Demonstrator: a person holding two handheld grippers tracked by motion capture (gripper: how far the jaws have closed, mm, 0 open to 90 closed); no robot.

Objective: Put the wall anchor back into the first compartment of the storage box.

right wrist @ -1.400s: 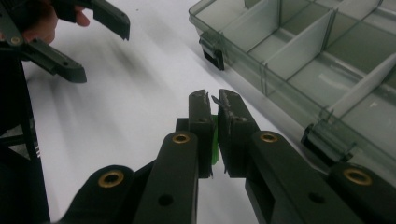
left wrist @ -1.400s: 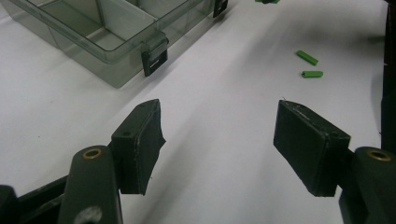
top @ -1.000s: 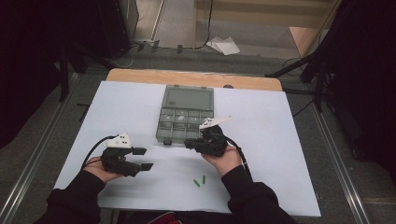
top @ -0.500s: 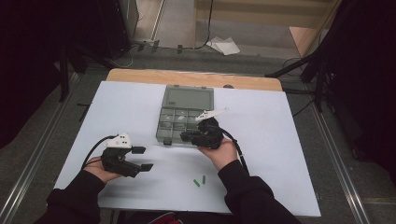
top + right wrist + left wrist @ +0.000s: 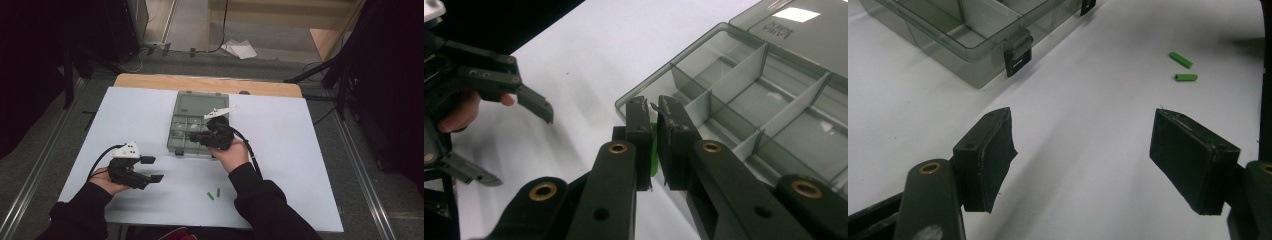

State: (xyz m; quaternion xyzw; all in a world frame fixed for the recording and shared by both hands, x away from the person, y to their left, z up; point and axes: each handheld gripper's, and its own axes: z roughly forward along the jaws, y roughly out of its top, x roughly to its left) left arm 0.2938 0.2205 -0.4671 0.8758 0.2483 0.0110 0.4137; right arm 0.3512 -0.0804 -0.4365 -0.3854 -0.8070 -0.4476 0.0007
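A clear grey compartment box lies open mid-table, its lid folded back. My right gripper hovers over the box's near compartments, shut on a small green piece that shows between the jaws. Two more green pieces lie on the white table near the front edge. My left gripper rests low at the front left, open and holding nothing. In the left gripper view its jaws stand wide apart, with the two green pieces and the box's latch corner beyond them.
The white tabletop has bare room on both sides of the box. A wooden strip runs along its far edge. Beyond it are dark equipment, cables and paper on the floor.
My right gripper has moved forward and a little left, from the table in front of the box to over its near compartments. The left gripper has stayed put.
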